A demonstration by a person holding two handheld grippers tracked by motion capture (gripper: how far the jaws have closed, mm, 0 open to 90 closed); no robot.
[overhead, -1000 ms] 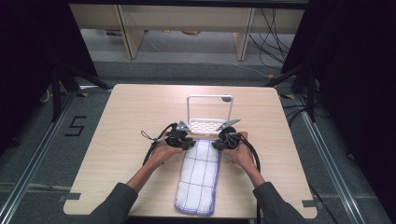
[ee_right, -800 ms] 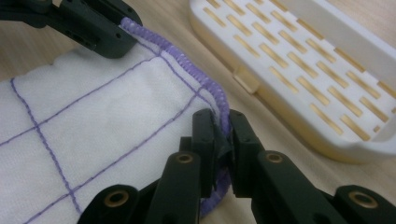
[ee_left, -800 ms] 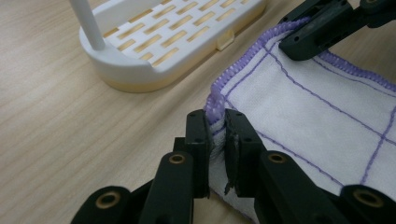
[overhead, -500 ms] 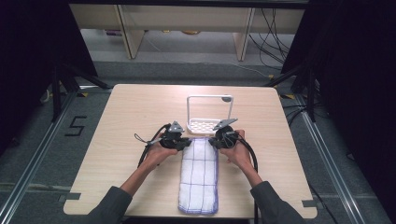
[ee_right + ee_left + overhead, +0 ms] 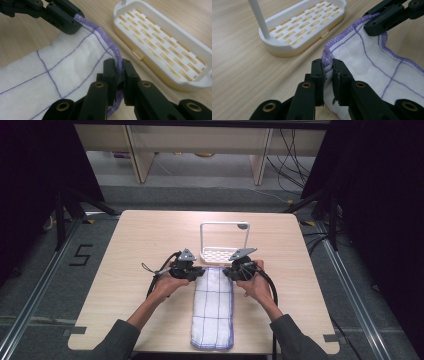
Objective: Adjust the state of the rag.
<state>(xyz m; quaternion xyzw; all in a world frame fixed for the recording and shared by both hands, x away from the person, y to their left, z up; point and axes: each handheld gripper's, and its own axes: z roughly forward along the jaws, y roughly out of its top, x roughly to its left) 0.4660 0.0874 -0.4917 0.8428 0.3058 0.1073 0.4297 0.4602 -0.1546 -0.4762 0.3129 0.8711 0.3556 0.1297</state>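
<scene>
Grippers have eased nearer the person since a second ago, off the white rack (image 5: pixel 223 254) at 12 o'clock. Left gripper (image 5: pixel 327 65) and right gripper (image 5: pixel 119 65) each clench a far corner of the cloth (image 5: pixel 214 309): white, purple-gridded, purple-hemmed, lying lengthwise at table (image 5: pixel 125 255) centre toward 6 o'clock. Its near edge is hard to make out.

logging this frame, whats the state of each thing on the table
cloth: folded into a long strip, lying flat, far corners pinched and slightly lifted
left gripper: shut on the cloth's far left corner
right gripper: shut on the cloth's far right corner
rack: upright just beyond the cloth, slotted tray empty, nothing hung on its frame
table: bare wood around these
</scene>
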